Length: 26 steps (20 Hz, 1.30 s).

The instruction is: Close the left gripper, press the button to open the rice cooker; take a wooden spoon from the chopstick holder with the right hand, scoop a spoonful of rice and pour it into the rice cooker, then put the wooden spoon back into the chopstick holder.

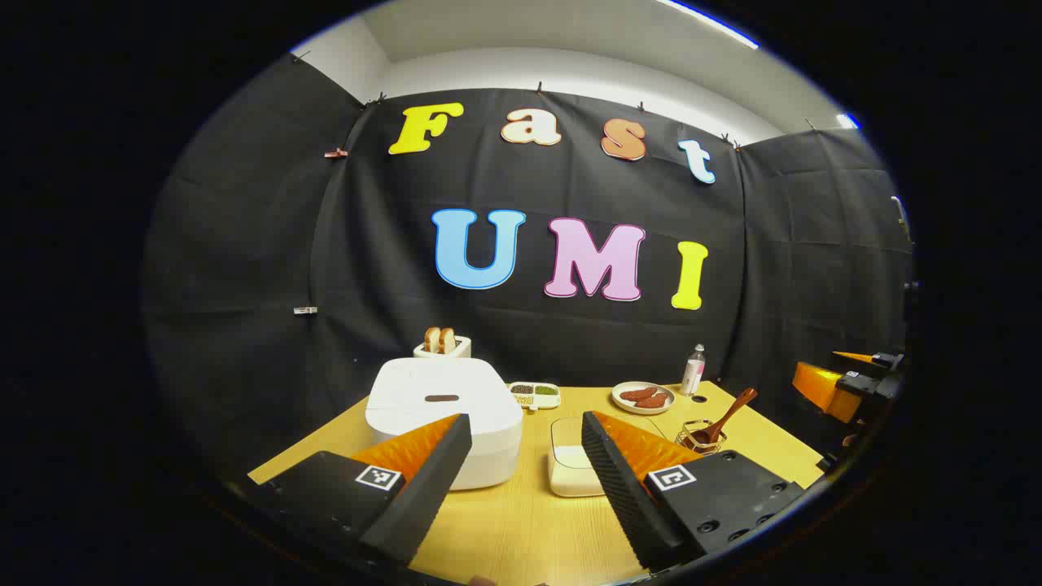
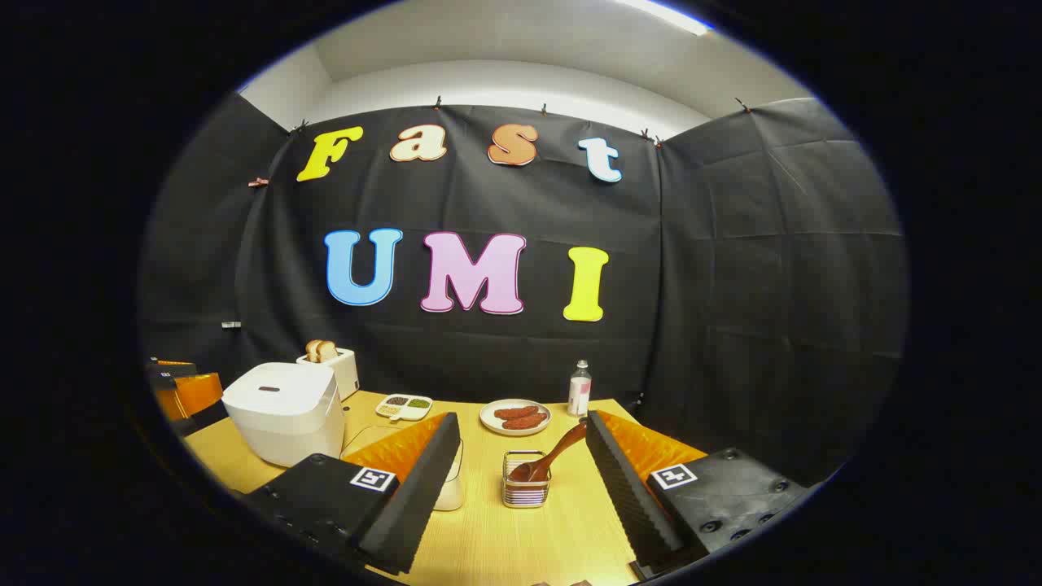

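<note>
On the wooden counter [image 2: 562,529], the rice cooker [image 2: 281,411] sits lid down near the left edge — your left gripper [image 1: 525,456] gapes open before it. Your right gripper [image 2: 521,460] is open too, empty — the wooden spoon [image 2: 549,461] leans in the chopstick holder [image 2: 525,491] mid-counter.

Bare table [image 2: 521,537] before chopstick holder [image 2: 526,490], white container [image 2: 450,488] beside it, rice cooker [image 2: 281,413] farther left

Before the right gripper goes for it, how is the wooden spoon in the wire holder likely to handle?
The wooden spoon looks stiff and probably light, so it should lift out easily. It leans at a slant in the wire holder, so it may pivot when touched. The holder looks small and open-meshed; it might slide or tip if the spoon drags on its rim.
</note>
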### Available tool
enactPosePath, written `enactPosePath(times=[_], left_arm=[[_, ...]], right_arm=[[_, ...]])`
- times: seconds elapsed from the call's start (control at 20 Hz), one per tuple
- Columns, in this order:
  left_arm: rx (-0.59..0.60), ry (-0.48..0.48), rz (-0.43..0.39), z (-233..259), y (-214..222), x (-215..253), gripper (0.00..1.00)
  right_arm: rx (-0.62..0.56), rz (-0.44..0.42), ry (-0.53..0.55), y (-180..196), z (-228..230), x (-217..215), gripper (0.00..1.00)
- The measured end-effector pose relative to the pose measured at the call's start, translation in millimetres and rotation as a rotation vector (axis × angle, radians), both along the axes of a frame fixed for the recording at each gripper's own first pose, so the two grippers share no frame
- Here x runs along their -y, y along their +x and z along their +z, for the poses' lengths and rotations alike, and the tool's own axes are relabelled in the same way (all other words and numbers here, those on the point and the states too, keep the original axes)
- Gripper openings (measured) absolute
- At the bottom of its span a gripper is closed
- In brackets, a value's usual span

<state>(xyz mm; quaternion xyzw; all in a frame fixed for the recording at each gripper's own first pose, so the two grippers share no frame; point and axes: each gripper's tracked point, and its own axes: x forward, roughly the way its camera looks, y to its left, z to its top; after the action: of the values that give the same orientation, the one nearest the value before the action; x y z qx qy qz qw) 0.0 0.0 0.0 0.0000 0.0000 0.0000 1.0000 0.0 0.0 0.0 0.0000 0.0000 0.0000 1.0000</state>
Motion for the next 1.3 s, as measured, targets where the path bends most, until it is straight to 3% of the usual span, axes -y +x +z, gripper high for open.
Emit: enactPosePath(times=[0.7,1.3], left_arm=[[0.000,0.025,-0.024,-3.3,-0.7,-7.5,0.95],[0.026,0.036,0.071,29.4,36.6,-53.5,0.93]], right_arm=[[-0.012,-0.018,-0.006,-15.9,-5.2,1.7,0.98],[-0.007,-0.027,-0.020,-19.3,-1.6,13.0,0.98]])
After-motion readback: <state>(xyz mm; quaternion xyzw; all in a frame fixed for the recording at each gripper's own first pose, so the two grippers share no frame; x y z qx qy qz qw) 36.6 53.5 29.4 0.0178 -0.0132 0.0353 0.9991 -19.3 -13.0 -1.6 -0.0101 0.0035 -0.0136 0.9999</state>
